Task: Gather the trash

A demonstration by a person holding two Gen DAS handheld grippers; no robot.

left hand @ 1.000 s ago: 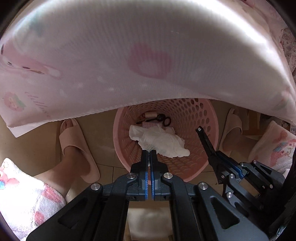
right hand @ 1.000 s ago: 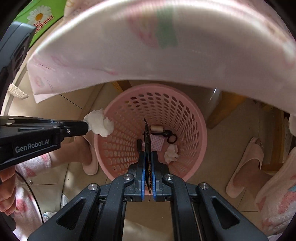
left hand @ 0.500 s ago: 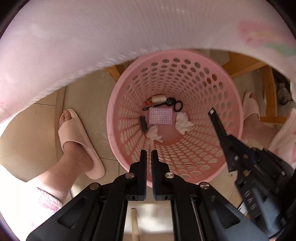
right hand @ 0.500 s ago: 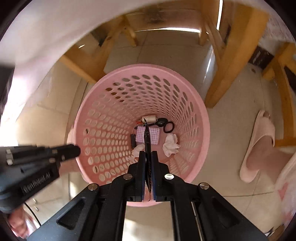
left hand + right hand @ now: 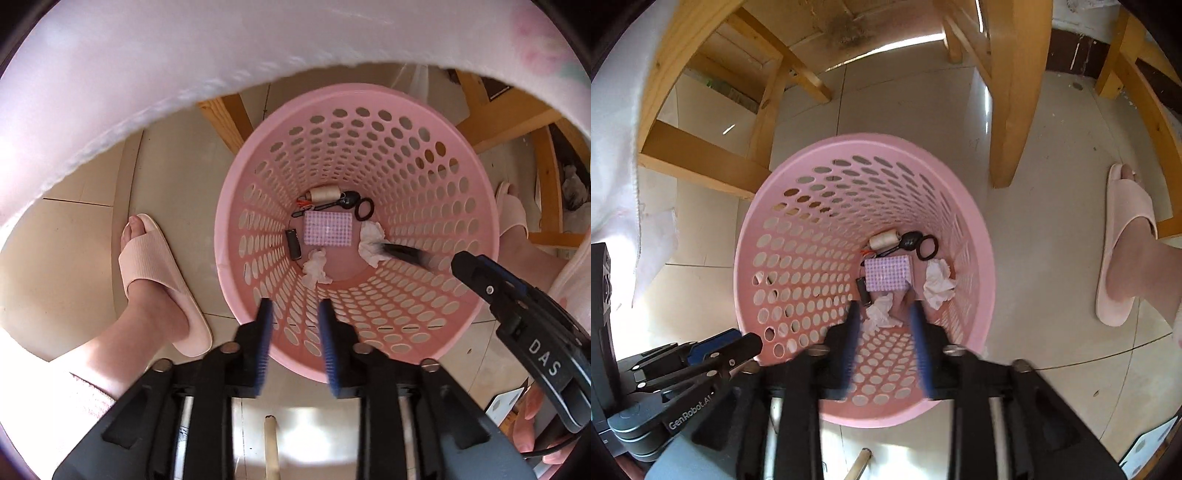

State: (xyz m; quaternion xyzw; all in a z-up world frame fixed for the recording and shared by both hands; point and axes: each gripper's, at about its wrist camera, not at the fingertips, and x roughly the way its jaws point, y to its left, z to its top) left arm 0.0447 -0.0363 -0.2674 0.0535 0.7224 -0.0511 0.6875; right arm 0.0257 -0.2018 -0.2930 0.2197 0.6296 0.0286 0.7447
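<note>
Both grippers have been lowered toward the pink perforated basket (image 5: pixel 469 206) since a second ago, and the tissue and the thin dark item then pinched are no longer held. Left gripper (image 5: pixel 295 308) jaws are opening, nothing between them. Right gripper (image 5: pixel 882 310) jaws are opening too, empty; a blurred dark streak (image 5: pixel 404 253) is seen mid-basket beside a crumpled tissue (image 5: pixel 371 242). Pale floor tiles (image 5: pixel 1052 266) and wooden furniture legs (image 5: pixel 1008 92) surround the basket. Inside on the bottom lie: a second tissue (image 5: pixel 316 267), purple gridded pad (image 5: pixel 327 230), thread spool (image 5: pixel 325 192), black ring (image 5: pixel 365 209), small dark cylinder (image 5: pixel 293 243). A slippered foot (image 5: pixel 159 273) is seen beside the basket.
</note>
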